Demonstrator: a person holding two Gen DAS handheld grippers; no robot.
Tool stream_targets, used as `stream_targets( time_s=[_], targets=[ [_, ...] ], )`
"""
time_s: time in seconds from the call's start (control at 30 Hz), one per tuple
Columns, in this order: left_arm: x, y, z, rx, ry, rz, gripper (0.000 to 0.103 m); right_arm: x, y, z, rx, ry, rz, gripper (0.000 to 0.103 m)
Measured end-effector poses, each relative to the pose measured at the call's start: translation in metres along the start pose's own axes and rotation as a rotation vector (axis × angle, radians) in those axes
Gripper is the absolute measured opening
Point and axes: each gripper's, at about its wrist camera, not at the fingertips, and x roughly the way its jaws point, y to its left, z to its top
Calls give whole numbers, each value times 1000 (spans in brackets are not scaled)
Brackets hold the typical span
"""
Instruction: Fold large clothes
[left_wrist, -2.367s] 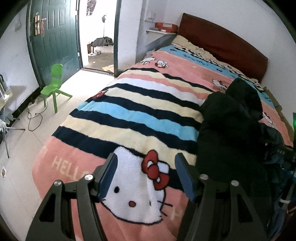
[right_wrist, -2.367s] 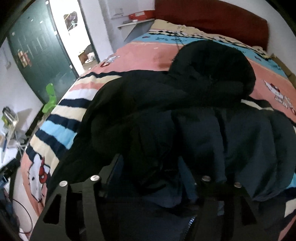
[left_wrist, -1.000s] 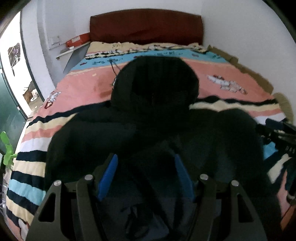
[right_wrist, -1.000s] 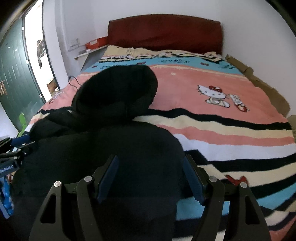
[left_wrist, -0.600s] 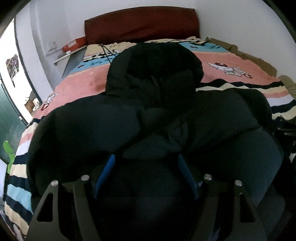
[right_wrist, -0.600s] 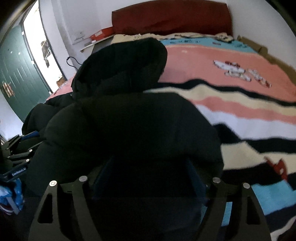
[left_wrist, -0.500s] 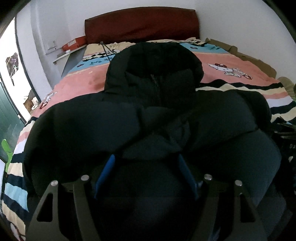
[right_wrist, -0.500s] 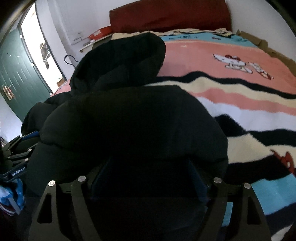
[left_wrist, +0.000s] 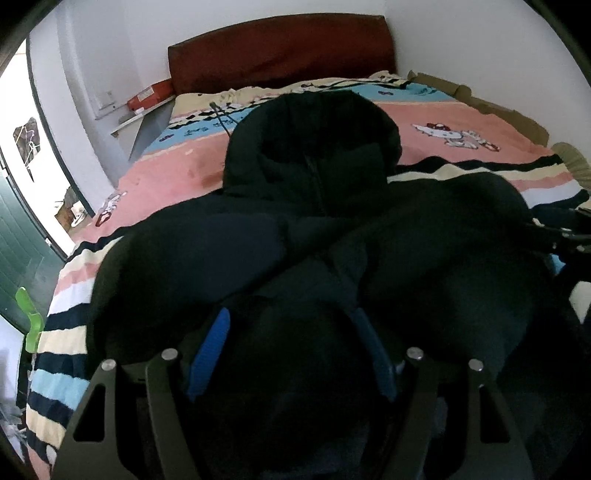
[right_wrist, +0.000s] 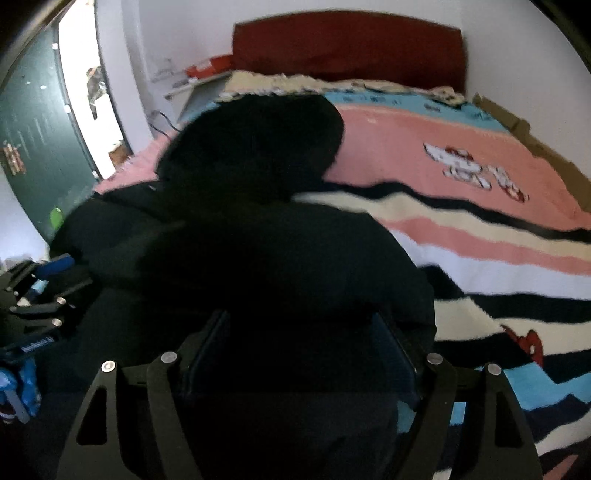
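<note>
Left gripper (left_wrist: 291, 350) and right gripper (right_wrist: 301, 350), jaws spread wide, straddling bulky black hooded jacket (left_wrist: 314, 229) on striped blanket (right_wrist: 480, 236); risk: puffy fabric slipping, folded sleeves springing apart.

Left wrist view: I look down my blue-padded fingers (left_wrist: 210, 345), close over the black hooded jacket (left_wrist: 314, 206), toward the red headboard (left_wrist: 280, 48). Right wrist view: the same steep, near angle from farther right, over the striped blanket (right_wrist: 498, 258). Both views share jacket, headboard, blanket and green door (right_wrist: 37, 140).
</note>
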Motion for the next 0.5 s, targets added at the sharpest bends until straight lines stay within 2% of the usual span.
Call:
stream_targets(
  time_s=[0.13,0.3,0.5],
  targets=[
    [-1,0,-5,2,6,3,69,-6,19,1,-39,-2,21,78],
    [17,-6,-13,21,21,10,71,36,29,-19,-60,98,17,81],
    [22,-8,-17,21,36,18,72,50,34,-27,-83,115,-12,83]
  ],
)
